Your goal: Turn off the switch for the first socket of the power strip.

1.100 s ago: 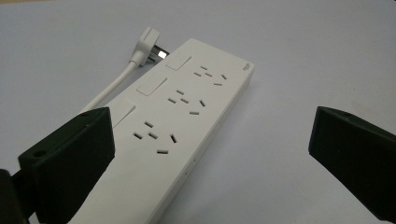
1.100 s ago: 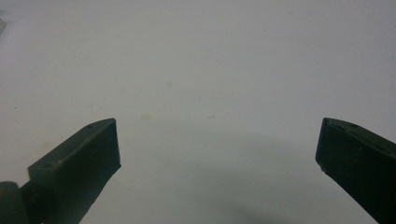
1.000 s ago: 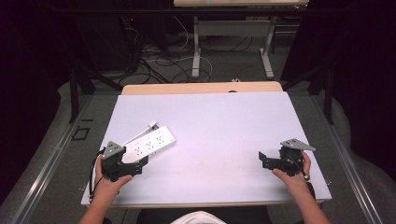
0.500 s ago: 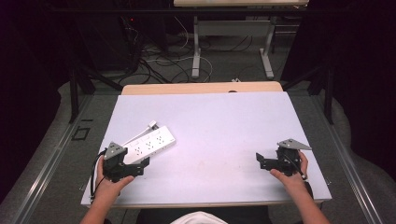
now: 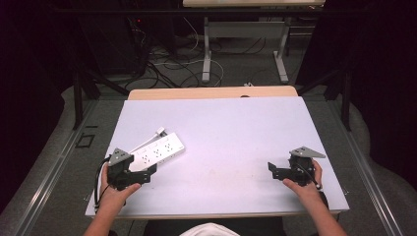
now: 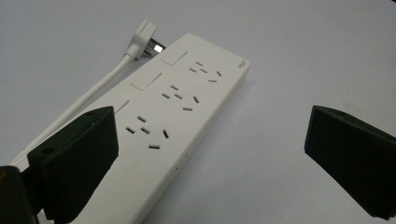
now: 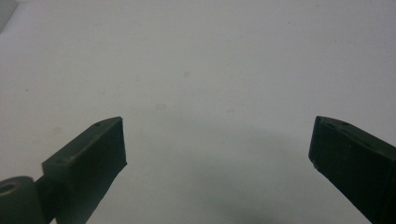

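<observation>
From above we see a white power strip (image 5: 156, 152) lying slantwise on the left of the pale table (image 5: 231, 132), while the left gripper view gives us its socket holes, switches and its own plug (image 6: 142, 37) resting beside its far end. The left gripper (image 5: 145, 173), held low near the front edge, has jaws spread wide with one over the strip's near end; the right gripper (image 5: 273, 169), equally spread, hovers over bare tabletop well apart. Beyond the table we make out a dark room, floor cables (image 5: 167, 66) and another table's legs (image 5: 208, 54).

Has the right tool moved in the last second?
Yes. The right tool has slid slightly left and toward the table's near edge, away from its right edge.
</observation>
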A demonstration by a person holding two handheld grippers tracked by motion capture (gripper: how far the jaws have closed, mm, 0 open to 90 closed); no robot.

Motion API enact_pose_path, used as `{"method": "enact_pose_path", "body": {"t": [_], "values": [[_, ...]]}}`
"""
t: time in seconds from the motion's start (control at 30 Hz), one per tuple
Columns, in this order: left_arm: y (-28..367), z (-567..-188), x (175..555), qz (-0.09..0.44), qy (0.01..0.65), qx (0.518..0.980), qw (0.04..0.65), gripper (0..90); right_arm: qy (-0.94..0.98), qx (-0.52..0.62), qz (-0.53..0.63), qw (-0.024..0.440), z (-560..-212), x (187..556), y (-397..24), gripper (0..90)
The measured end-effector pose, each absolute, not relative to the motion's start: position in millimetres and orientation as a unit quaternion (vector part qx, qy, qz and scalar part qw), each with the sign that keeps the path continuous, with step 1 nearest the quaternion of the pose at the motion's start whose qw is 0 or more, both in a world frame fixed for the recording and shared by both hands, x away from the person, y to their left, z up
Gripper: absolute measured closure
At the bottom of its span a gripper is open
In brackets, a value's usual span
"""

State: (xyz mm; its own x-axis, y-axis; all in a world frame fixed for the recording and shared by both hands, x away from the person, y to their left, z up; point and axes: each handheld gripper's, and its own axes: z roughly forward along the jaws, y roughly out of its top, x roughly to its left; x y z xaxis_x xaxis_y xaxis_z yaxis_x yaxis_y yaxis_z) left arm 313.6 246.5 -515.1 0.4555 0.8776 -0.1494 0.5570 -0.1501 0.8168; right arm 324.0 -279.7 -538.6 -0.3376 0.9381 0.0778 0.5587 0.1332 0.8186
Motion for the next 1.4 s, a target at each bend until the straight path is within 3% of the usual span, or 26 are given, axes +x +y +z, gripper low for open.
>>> {"method": "enact_pose_path", "body": {"t": [0.4,0.53,1.03,1.4], "values": [[250,-507,322,0.172,0.506,0.720,0.443,7.7,0.711,0.529,0.398,0.236,-540,324,-281,3.7],[252,-503,327,0.176,0.514,0.713,0.444,14.9,0.711,0.531,0.396,0.236,-541,324,-282,3.9],[254,-489,335,0.192,0.515,0.709,0.442,17.7,0.711,0.534,0.394,0.233,-543,325,-281,4.2],[247,-483,342,0.204,0.507,0.712,0.441,30.2,0.710,0.536,0.394,0.230,-544,325,-281,4.3]]}}
